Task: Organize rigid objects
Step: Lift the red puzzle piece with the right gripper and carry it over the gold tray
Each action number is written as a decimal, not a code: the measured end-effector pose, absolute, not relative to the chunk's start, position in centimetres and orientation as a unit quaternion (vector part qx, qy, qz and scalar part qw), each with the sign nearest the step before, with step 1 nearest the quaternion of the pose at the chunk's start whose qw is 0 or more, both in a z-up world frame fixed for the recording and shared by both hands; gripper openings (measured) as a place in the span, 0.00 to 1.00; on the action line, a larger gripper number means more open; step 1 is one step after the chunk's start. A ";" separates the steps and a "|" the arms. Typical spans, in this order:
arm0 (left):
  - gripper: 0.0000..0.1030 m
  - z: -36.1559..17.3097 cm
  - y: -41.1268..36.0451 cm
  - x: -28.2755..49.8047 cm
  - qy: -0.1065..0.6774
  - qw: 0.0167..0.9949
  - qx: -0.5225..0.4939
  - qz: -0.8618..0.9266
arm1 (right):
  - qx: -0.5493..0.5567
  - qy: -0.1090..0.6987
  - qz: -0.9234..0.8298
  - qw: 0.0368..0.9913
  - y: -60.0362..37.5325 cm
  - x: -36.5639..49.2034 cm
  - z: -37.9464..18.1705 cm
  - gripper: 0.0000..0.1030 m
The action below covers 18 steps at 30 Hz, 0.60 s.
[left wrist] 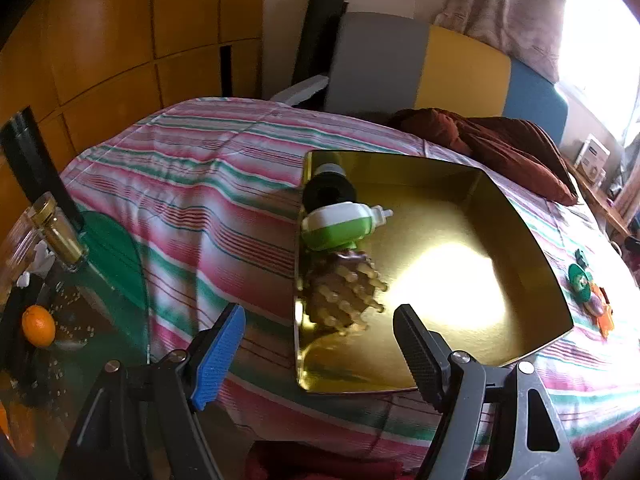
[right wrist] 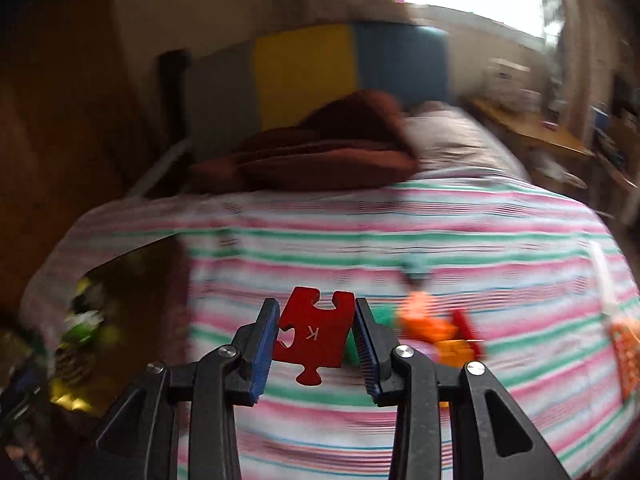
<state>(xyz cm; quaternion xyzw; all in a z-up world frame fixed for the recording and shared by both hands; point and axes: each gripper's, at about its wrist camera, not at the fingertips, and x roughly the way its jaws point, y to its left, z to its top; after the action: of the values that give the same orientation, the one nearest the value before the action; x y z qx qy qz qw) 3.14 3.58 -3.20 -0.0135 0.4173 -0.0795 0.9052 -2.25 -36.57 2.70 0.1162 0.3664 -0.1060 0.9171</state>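
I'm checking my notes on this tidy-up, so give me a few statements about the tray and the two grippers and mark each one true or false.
1. The right gripper is clamped on a red puzzle piece. True.
2. The left gripper holds a brush. False: its jaws are open and empty.
3. The gold tray sits on a striped bedspread. True.
4. The gold tray is empty. False: a green and white container and a wooden pegged massager lie in it.

the right wrist view is smeared: the toys (right wrist: 436, 328) beside the red piece (right wrist: 312, 334) lose their shapes, and the tray (right wrist: 132, 280) is cut off at the left edge, its contents unreadable.
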 end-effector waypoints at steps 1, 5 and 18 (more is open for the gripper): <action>0.75 -3.2 3.9 3.2 0.416 0.906 -0.016 -0.076 | 0.111 0.372 -0.085 0.918 -35.1 -1.5 2.4 0.36; 0.75 -2.9 5.7 3.4 0.411 0.910 -0.026 -0.053 | 0.094 0.395 -0.010 0.914 -28.9 0.9 1.0 0.36; 0.75 -3.5 9.4 3.7 0.415 0.909 -0.051 -0.008 | 0.063 0.461 0.177 0.867 -12.2 5.7 -5.6 0.36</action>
<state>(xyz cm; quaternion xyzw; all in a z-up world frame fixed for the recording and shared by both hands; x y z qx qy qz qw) 3.72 9.37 -3.50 -0.0511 0.4145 -0.0076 0.9086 5.75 -12.19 -5.65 0.0627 0.4611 0.1775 0.8671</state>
